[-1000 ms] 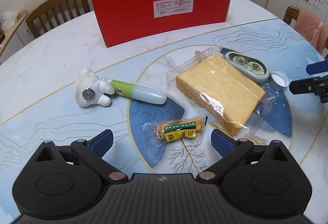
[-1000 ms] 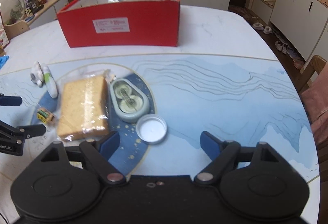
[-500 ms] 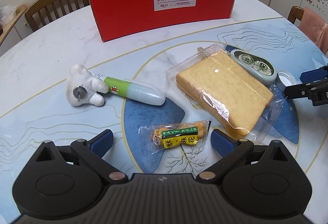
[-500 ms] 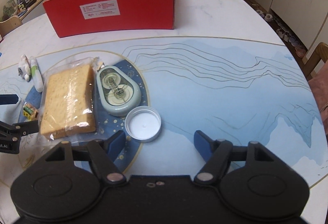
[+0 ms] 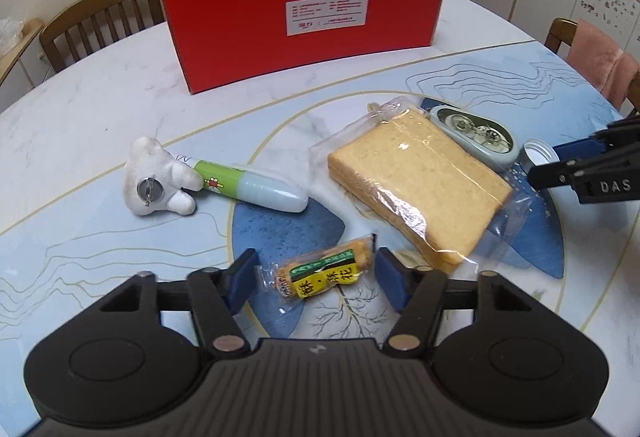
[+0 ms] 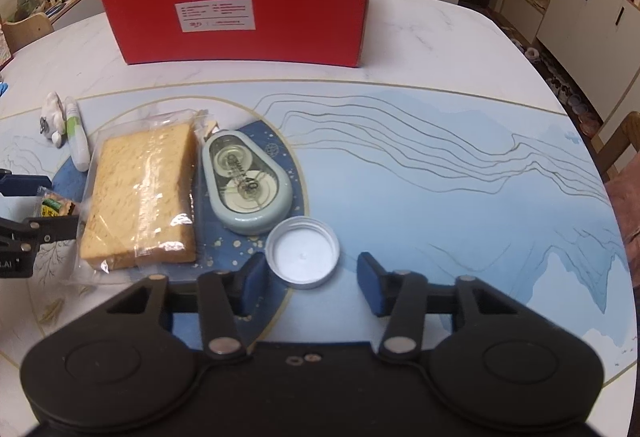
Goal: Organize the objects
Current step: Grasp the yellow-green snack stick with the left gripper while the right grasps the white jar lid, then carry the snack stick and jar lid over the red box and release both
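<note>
A small yellow-and-green snack packet [image 5: 320, 273] lies on the table between the pads of my left gripper [image 5: 315, 277]. Its jaws are closing, and the pads stand at the wrapper's ends without visibly squeezing it. A white screw cap [image 6: 302, 257] lies open side up between the pads of my right gripper [image 6: 312, 275]. Those jaws are closing too, with a gap still showing on the cap's right side. A bagged slice of bread [image 5: 416, 181] and a grey-blue tape dispenser [image 6: 248, 181] lie between the two grippers.
An open red cardboard box [image 5: 304, 25] stands at the back of the table. A white plush charm [image 5: 156, 177] and a green-and-white tube [image 5: 248, 189] lie at the left. Wooden chairs [image 5: 100, 17] ring the table, one with a pink cloth [image 5: 600, 61].
Both grippers' jaws have narrowed, the left around the snack packet, the right around the white cap. The right gripper has also come closer to the cap.
</note>
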